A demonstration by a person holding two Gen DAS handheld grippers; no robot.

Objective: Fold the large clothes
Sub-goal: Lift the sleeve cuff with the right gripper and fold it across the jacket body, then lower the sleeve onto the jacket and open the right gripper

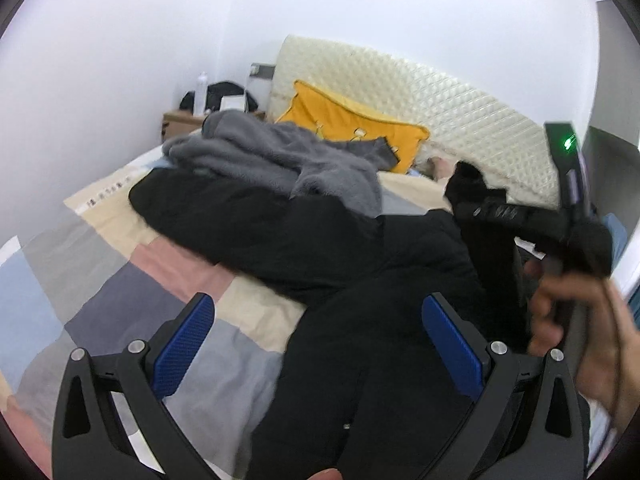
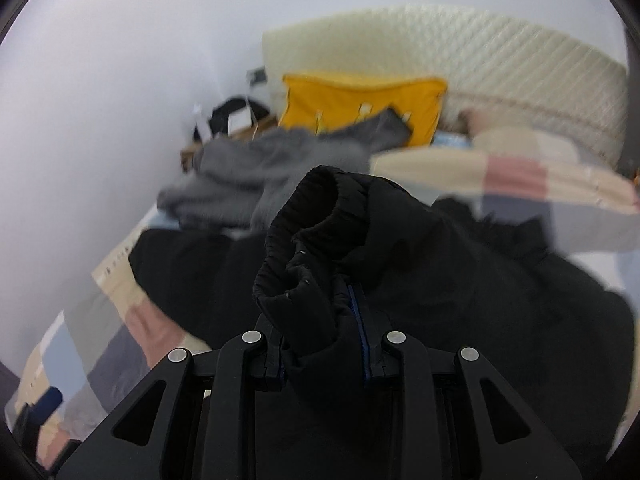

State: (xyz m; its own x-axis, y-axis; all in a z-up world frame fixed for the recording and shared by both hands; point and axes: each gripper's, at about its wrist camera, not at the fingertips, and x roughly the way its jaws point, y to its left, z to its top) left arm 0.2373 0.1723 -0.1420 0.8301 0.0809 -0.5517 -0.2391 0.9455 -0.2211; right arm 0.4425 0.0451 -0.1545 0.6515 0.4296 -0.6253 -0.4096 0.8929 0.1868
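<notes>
The black jacket (image 1: pixel 304 240) lies sprawled across the patchwork bedspread (image 1: pixel 120 280), its long bulk running from low on the right, close under both hand-held grippers, up and leftward toward the grey fleece garment (image 1: pixel 288 152) heaped on its far end, with the yellow pillow (image 1: pixel 352 120) and the quilted headboard (image 1: pixel 460 112) beyond. The right hand-held gripper (image 2: pixel 320 300) has its fingers drawn close together and clamped on the elastic cuff of a black sleeve (image 2: pixel 308 232), which bunches up and stands above the fingertips; from there the sleeve trails back and to the right into the jacket's body. In the left wrist view that same cuff is held up in the air at the right, above the jacket, with a person's hand (image 1: pixel 580 320) around the tool's grip. The left hand-held gripper (image 1: pixel 316 344) stands wide apart and holds nothing, its blue pads (image 1: pixel 184 344) straddling the near edge of the jacket where black cloth meets bedspread. As I judge it, the coming move turns on this: the right side already has the sleeve, and the jacket's body lies ahead of and leftward from it, so the sleeve would be carried across the long axis, while the free left side is nearer the hem.
</notes>
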